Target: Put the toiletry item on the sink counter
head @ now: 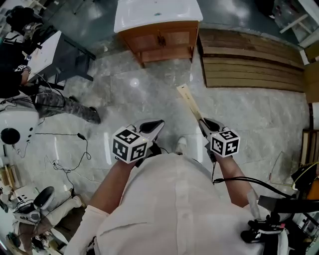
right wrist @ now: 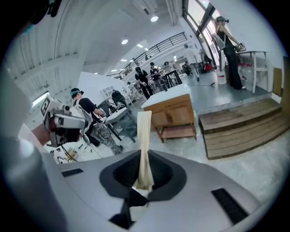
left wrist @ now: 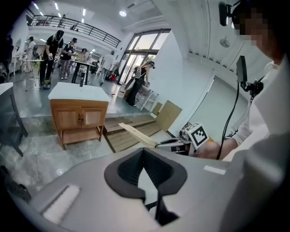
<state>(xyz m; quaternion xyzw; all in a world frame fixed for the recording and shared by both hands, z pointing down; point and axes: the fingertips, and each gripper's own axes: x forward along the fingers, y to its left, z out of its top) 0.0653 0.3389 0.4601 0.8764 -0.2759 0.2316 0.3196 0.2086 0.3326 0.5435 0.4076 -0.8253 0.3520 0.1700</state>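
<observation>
Right gripper (head: 204, 122) pinches the toiletry item (head: 189, 101), well short of the sink counter (head: 158, 15).
The long cream packet's near end is clamped between the right jaws, and the rest juts toward the far counter. The left gripper (head: 156, 124) has its jaws pressed together, empty.

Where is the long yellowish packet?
In the head view, the packet is pinched in the right gripper, right of centre, pointing toward the wooden sink cabinet.
</observation>
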